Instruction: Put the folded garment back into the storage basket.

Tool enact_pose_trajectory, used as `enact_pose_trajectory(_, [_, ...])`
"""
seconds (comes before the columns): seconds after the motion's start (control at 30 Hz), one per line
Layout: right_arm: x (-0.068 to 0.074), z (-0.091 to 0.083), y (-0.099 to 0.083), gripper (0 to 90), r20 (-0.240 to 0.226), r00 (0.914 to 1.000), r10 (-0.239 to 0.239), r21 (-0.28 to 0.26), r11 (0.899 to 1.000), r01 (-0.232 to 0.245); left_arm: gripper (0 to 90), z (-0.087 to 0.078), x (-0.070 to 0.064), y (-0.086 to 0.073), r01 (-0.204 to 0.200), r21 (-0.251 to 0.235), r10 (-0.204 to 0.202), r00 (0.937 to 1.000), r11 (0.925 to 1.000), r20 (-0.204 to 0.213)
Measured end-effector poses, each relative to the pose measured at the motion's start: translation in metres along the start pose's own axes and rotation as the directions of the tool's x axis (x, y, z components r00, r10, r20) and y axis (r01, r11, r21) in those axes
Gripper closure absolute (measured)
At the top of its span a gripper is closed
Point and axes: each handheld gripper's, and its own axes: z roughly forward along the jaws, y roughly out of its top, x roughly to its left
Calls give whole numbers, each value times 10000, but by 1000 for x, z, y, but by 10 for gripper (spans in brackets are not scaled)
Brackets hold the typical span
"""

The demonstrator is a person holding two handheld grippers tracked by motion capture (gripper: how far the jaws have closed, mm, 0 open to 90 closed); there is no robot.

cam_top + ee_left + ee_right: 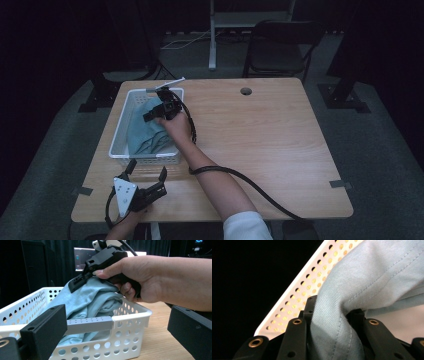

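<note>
Overall scene: a wooden table (260, 150) stood in a dark room, seen from above, with a folding chair (280, 47) beyond its far edge.
Basket: a white plastic basket (122, 127) with round holes in its walls sat on the left half of the table, toward the far side.
Cloth: a pale blue cloth (145, 132) lay bunched inside the basket; its upper part rose above the rim.
Right gripper: the right gripper (159, 111) reached across into the basket, held by a hand with a white sleeve lower on the arm. In the right gripper view its black jaws were pressed on a fold of the cloth (332, 340), which bulged up between them.
Left gripper: the left gripper (146, 178) rested at the near left of the table, just short of the basket's near wall. Its jaws were spread wide and held nothing.
Left gripper view: the basket (130, 332) stood close ahead, with the other hand gripping the cloth (92, 300) at the top.
Progress: the cloth appeared grasped but hardly lifted. Most of it was in the basket, so pulling it out and laying it on the table seemed left to do.
</note>
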Motion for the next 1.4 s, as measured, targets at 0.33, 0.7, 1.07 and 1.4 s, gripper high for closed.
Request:
enact_pose_trajectory(0.33, [-1,-2,-1,500,353,9993,132,171,9998,-138,38,0,0,0,-31,0,31,10000,10000,64])
enact_pose_trajectory(0.7, [9,5,0,216,2131,9759,-464,620,9975,339,38,0,0,0,-10,10,10,9999,10000,107])
enact_pose_trajectory(1.07, [15,4,-1,14,1854,9762,-1121,667,9926,1013,38,0,0,0,18,2,-18,9999,10000,136])
enact_pose_trajectory(1.4, [18,2,-3,7,2035,9712,-1238,627,9916,1133,38,0,0,0,-6,21,5,9999,10000,152])
